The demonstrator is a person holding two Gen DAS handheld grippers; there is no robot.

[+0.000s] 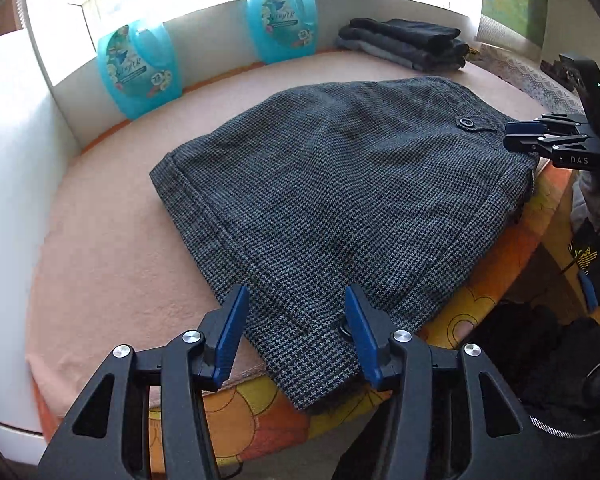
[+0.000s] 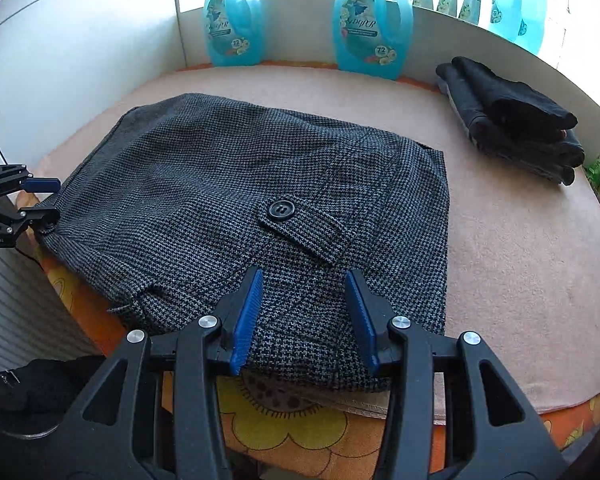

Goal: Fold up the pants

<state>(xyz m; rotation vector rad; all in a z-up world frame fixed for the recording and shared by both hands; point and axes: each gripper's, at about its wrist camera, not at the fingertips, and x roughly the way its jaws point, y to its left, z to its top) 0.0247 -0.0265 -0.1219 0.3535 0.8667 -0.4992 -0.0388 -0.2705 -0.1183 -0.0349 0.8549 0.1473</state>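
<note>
Grey houndstooth pants [image 1: 340, 184] lie folded flat on the peach table cover [image 1: 112, 240], reaching to the table's near edge. My left gripper [image 1: 295, 296] is open, its blue pads [image 1: 230, 332] straddling the near corner of the fabric without pressing on it. My right gripper [image 2: 303, 280] is also open over the pants [image 2: 220, 176], just short of a buttoned tab [image 2: 281, 210]. Each gripper shows in the other's view at the pants' edge: the right gripper [image 1: 514, 136] and the left gripper [image 2: 46, 200].
Blue detergent bottles [image 2: 370, 28] stand along the white back wall. A stack of folded dark clothes [image 2: 512, 120] lies at the back right of the table. An orange flowered cover [image 2: 284, 428] hangs over the front edge. Dark items lie below the table [image 1: 540, 352].
</note>
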